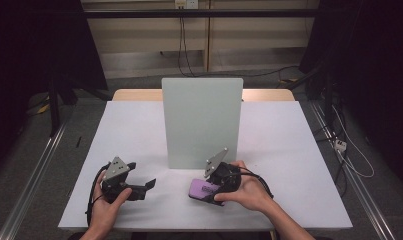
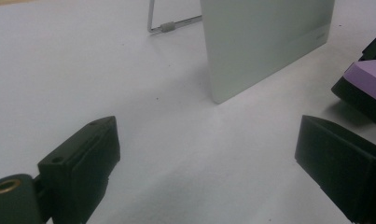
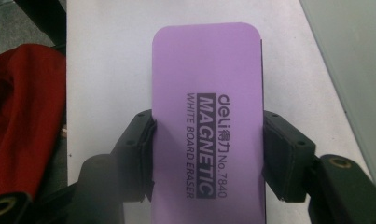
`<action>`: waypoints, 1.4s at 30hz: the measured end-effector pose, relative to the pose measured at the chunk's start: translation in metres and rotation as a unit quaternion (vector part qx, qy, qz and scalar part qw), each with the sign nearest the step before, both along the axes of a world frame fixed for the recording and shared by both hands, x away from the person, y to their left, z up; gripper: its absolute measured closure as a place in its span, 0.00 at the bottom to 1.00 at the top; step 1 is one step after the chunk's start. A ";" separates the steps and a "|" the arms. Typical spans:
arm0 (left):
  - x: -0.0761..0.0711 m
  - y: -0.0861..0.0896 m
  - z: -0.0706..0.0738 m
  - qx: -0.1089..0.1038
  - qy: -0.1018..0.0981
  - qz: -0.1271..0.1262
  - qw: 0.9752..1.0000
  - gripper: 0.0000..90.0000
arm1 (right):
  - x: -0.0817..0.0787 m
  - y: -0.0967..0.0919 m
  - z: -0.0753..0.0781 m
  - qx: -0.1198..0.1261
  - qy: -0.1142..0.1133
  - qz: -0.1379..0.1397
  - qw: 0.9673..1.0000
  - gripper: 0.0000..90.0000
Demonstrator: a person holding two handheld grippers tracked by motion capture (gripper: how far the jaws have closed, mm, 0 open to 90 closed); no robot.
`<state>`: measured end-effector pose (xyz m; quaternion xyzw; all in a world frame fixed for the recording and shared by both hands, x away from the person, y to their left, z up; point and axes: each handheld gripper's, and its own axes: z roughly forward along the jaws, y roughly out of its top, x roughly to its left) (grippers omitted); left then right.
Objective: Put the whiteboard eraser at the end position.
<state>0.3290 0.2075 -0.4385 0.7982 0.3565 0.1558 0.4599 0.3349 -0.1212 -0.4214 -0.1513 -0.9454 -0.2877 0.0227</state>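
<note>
A flat purple rectangular magnetic whiteboard eraser is clamped across its width by the right gripper, low over the white surface just before an upright pale rectangular board. The left gripper is held wide open with nothing between its jaws, resting on the surface well apart from the eraser.

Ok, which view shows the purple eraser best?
The right gripper view: the eraser lies face-on, label readable, with the right hand-held gripper shut on its long sides. The high view shows it small and half covered by the hand. The left gripper view catches just a corner at the right edge.
</note>
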 end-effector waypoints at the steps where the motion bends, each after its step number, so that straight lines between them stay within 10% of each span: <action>1: 0.000 0.000 0.000 0.000 -0.001 -0.001 1.000 0.07 | 0.000 0.001 0.000 0.000 0.000 0.003 1.000 0.47; 32: 0.000 0.002 0.001 0.001 -0.005 0.005 1.000 0.07 | 0.003 0.009 -0.014 -0.006 0.028 0.009 1.000 0.44; 42: 0.000 0.001 0.000 0.000 0.000 0.006 1.000 0.07 | 0.005 0.009 -0.017 -0.006 0.029 -0.014 0.999 0.17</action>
